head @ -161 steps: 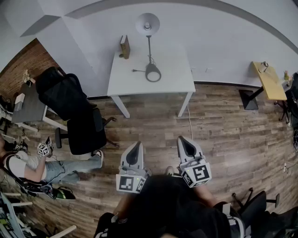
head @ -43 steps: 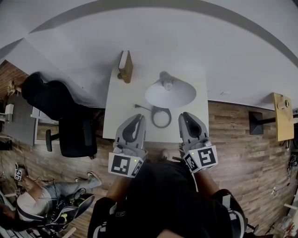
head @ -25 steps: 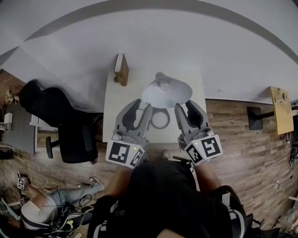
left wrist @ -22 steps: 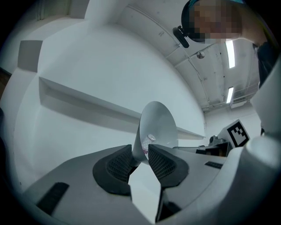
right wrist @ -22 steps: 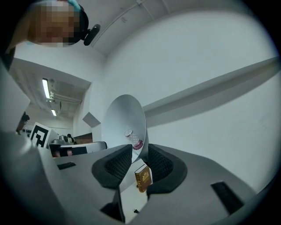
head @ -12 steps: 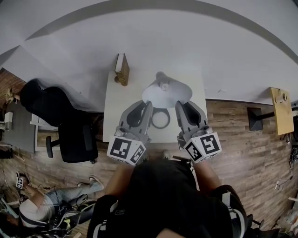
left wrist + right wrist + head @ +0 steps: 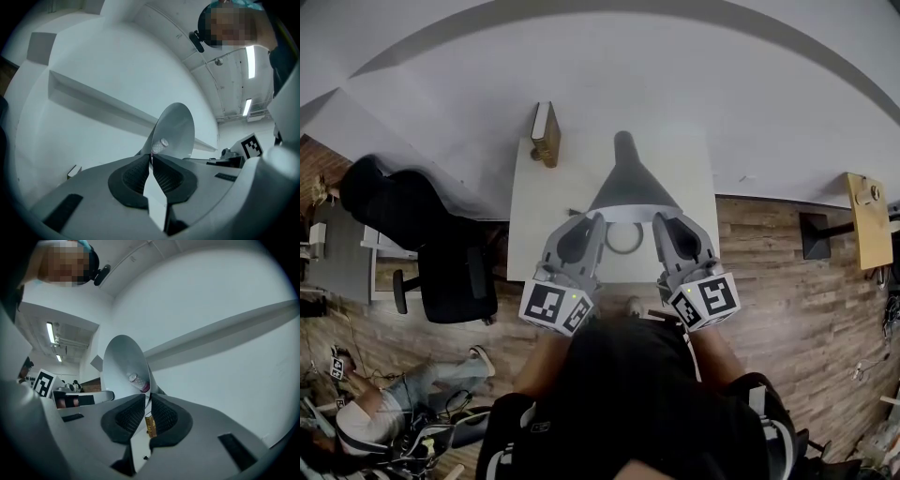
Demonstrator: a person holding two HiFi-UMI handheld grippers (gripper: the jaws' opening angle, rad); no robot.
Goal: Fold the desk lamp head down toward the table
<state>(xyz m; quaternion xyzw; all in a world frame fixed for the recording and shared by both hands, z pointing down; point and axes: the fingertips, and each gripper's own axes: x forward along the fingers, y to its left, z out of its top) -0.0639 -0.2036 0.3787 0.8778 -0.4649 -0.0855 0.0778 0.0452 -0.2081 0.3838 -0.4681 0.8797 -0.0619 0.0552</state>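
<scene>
there is one desk lamp (image 7: 630, 187), with one bulb (image 7: 163, 143) in its shade and one ring-shaped base (image 7: 624, 251). it stands on one white table (image 7: 534, 234), which also bears one book (image 7: 547, 134). there are two grippers, the left gripper (image 7: 596, 217) and the right gripper (image 7: 660, 217), each closing its jaws with the shade's rim between them, and two marker cubes (image 7: 556, 307), one per gripper. one office chair (image 7: 450, 272), one wooden table (image 7: 865, 220) and one person (image 7: 356, 427) on the floor complete the count.
</scene>
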